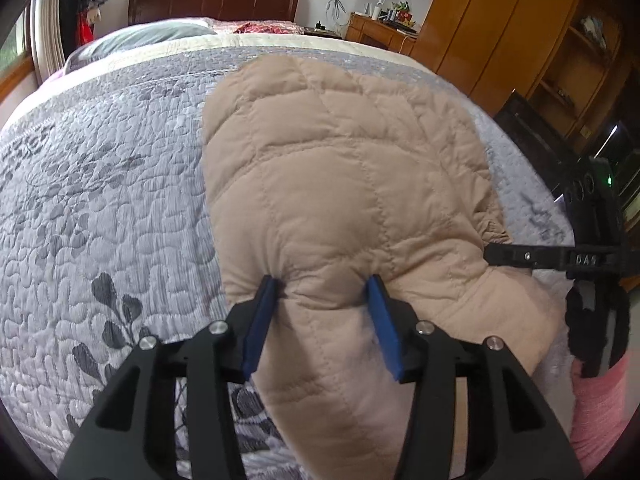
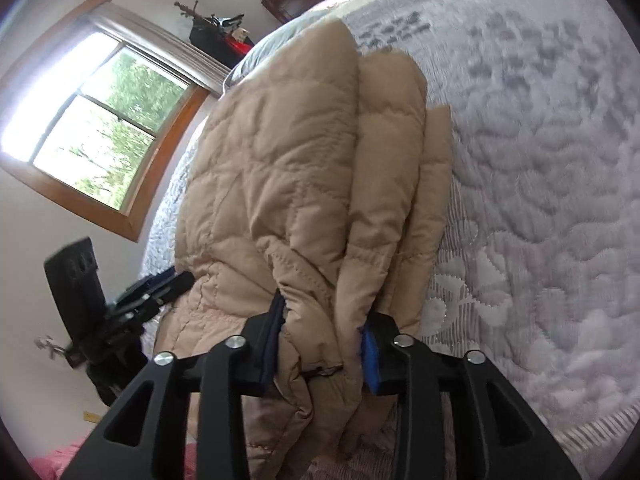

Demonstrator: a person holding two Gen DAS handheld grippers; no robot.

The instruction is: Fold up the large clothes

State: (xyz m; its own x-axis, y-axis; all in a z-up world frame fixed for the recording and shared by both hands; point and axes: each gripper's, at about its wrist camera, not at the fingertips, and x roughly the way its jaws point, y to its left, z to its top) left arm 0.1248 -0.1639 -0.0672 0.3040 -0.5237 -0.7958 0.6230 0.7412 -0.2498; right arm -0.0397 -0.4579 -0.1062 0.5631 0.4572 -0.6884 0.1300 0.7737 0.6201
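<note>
Now the tan quilted jacket (image 1: 344, 184) is lying folded on the bed (image 1: 104, 184), stretching away from the near edge across the grey leaf-patterned bedspread. The left tool (image 1: 325, 292) is pinching a puffy fold at the jacket's near end: its two blue pads (image 1: 260, 324) are pressing into the padding from either side, with a thick bulge of fabric swelling between them. In the left wrist view the right tool (image 1: 520, 258) is reaching in from the right, its black finger touching the jacket's right edge.

From the right wrist view, the jacket (image 2: 280, 168) is showing several stacked layers, their rounded edges lying side by side over the bedspread (image 2: 540, 160). The right tool (image 2: 322, 344) is clamping a bunched corner of those layers, the fabric crumpling between its blue pads (image 2: 370, 360) and spilling down toward the camera. The left tool (image 2: 160, 284) is appearing at the left of this view, touching the jacket's far side.

Behind the bed, a dark wooden headboard (image 1: 212, 0) and a wooden wardrobe (image 1: 500, 28) are standing against the wall, and a wood-framed window (image 2: 100, 128) is letting in daylight.
</note>
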